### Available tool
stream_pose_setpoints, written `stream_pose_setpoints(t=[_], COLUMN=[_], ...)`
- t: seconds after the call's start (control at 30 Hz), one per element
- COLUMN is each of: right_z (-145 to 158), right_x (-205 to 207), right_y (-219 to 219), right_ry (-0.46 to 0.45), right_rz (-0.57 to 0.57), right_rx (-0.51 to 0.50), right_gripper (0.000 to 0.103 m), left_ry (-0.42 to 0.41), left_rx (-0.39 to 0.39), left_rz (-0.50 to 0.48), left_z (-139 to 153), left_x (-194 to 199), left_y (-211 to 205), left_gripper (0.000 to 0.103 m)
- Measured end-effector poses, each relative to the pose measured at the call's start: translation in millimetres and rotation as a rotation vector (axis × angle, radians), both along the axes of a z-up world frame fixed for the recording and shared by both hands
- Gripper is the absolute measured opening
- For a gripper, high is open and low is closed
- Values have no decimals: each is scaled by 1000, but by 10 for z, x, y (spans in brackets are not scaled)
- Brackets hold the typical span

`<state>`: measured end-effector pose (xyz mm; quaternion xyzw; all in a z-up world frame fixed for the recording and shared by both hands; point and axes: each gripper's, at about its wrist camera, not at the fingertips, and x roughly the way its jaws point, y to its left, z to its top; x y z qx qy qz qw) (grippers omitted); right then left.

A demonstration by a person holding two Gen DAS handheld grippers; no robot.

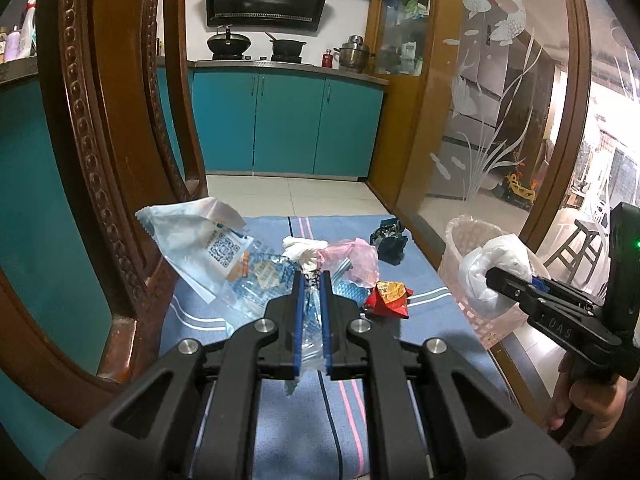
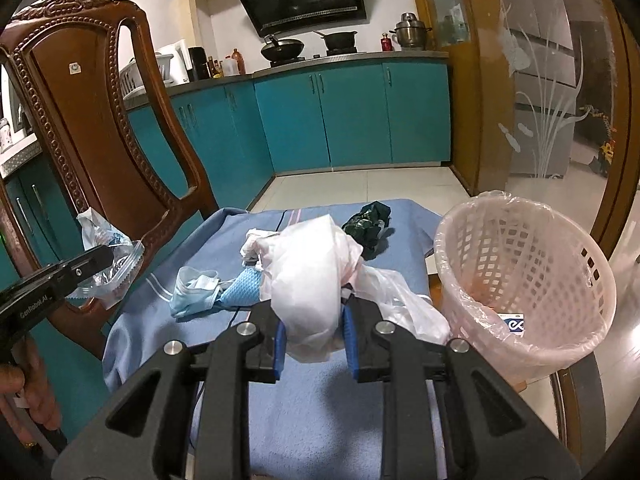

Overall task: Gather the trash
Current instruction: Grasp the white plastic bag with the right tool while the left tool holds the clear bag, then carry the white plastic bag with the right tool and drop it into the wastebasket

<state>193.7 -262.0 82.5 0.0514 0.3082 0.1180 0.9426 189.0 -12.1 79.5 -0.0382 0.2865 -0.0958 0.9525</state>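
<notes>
Your left gripper is clamped on a clear plastic bag, held above the blue cloth near its left edge. Your right gripper is clamped on a crumpled white bag at the cloth's right edge, just beside the pink basket. A blue mask, red wrapper and dark wrapper lie on the cloth.

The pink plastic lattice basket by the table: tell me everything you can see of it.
The pink plastic lattice basket is a round, tapering bin with open grid walls, lined with a thin translucent pink bag folded over its rim. It appears tilted, mouth toward the camera, beside the blue striped cloth. A small blue-and-white packet lies inside.
</notes>
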Motion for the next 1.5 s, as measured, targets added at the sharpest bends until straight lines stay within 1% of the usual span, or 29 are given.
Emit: stream_pose_setpoints(t=[0.6, 0.67, 0.73, 0.83, 0.87, 0.97, 1.1, 1.27, 1.3, 1.33, 1.37, 1.4, 1.43, 1.47, 1.5], right_z=[-12, -6, 40, 171, 214, 235, 113, -131, -153, -181, -198, -200, -161, -95, -42], right_x=[6, 4, -5, 39, 82, 191, 331, 473, 485, 499, 517, 506, 450, 373, 326], right_y=[3, -7, -61, -276, -425, -823, -1275, -1536, -1528, -1524, -1518, -1512, -1527, -1543, -1560], right_ry=[6, 0, -32, -101, -123, -137, -104, -21, -16, -6, 7, 11, -18, -61, -86], right_rz=[3, -2, -23, -82, -128, -249, -380, -454, -460, -463, -470, -491, -517, -535, -540], right_rx=[1, 0, 8, 17, 28, 64, 79, 96, 93, 86, 79, 72, 71, 82, 95], right_gripper=[25, 24, 25, 25, 25, 25, 26, 29, 31, 44, 66, 75, 85, 90, 92], left_ry=[7, 7, 9, 8, 8, 9, 11, 11, 11, 12, 13, 13, 13, 13, 12], left_rx=[0, 2, 0, -1, -1, 1, 0, 2, 3, 5, 7, 9, 10, 13, 15], left_rz=[0, 1, 2, 4, 5, 6, 8, 9, 9, 8, 8, 7, 7, 6, 5], left_z=[-11, -17, -17, -21, -22, -42, -54, -58, -57, -62, -66, -67, -68, -70, -70], left_x=[10, 15, 16, 13, 14, 14, 17, 11, 12, 12, 12, 14, 12, 10, 10], left_y=[-4, -7, -4, 11, 11, 5, 9, -8, -8, -12, -15, -18, -22, -24, -23], left_gripper=[9, 9, 9, 9, 9, 9, 9, 9, 9, 9, 9, 8, 9, 9, 9])
